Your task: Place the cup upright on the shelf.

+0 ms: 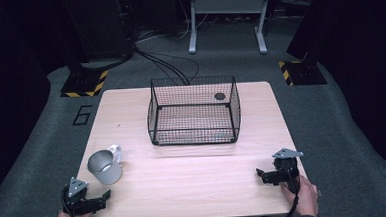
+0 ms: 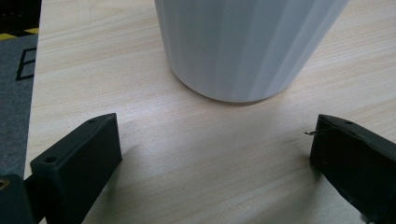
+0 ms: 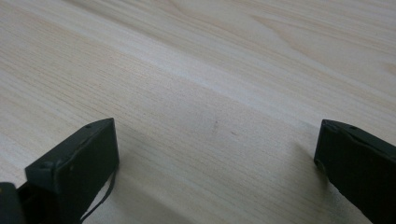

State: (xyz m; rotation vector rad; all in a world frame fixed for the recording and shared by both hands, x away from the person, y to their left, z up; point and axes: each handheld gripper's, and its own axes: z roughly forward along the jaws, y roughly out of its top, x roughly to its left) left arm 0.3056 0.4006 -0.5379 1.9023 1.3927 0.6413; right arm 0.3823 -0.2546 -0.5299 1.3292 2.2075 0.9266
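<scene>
The high view is looking forward and down from above the person's edge of the counter (image 1: 194,173), taking in the whole top with the mug (image 1: 105,166) at the near left. The left gripper view is sitting low and very close to the mug (image 2: 247,46), facing its lower wall; these two views are sharing the mug. The right gripper view is skimming bare counter (image 3: 210,70) well right of the mug.

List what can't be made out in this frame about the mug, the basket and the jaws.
- Mug: rim, handle and inside cut off by the left gripper view's top edge.
- Mug's contents: too small in the high view.
- Dark round spot on the wire basket: too small to identify.
- Right gripper: jaws small and dark in the high view.
</scene>
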